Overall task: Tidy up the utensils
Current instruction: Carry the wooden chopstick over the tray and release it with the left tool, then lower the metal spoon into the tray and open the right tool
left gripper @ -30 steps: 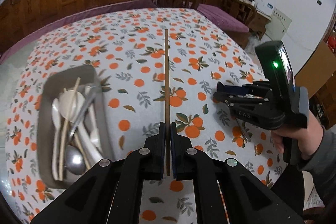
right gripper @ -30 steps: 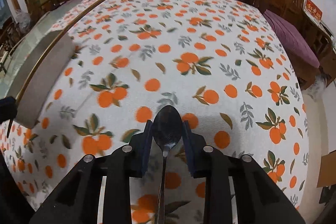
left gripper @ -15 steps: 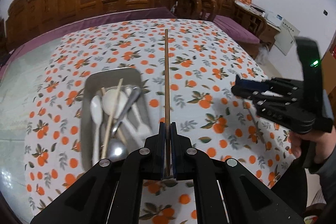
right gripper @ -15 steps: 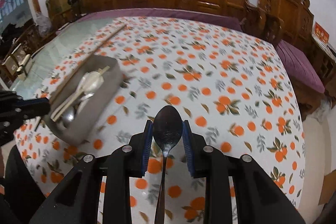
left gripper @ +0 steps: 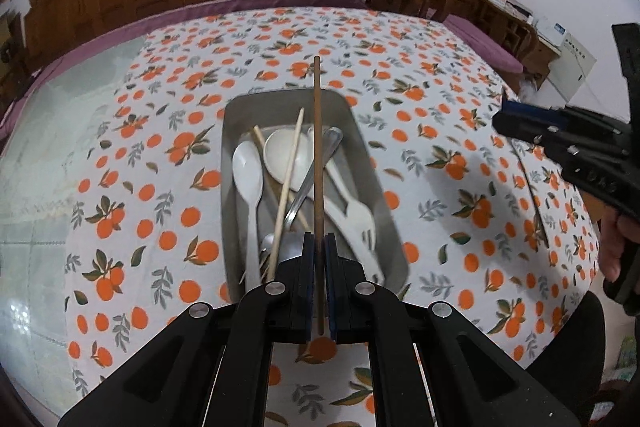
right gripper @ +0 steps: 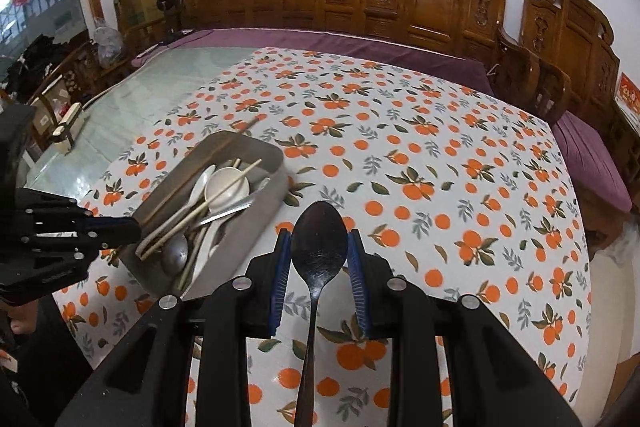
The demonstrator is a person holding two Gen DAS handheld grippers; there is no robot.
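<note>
Chopstick (left gripper: 317,163), thin dark wood, sits pinched in the left gripper (left gripper: 319,247) above the metal tray (left gripper: 372,163) of pale spoons; the right gripper (right gripper: 319,251) clasps a dark oval spoon (right gripper: 319,247) beside the tray.

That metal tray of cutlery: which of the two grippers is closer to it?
Left. The left gripper hangs over the tray's near end, holding a dark chopstick above it. The right gripper, holding a dark spoon, sits off to the tray's right, above the tablecloth.

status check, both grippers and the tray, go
Left gripper shut on dark chopstick, over tray. Right gripper shut on dark spoon, beside tray. Nothing blocking.
</note>
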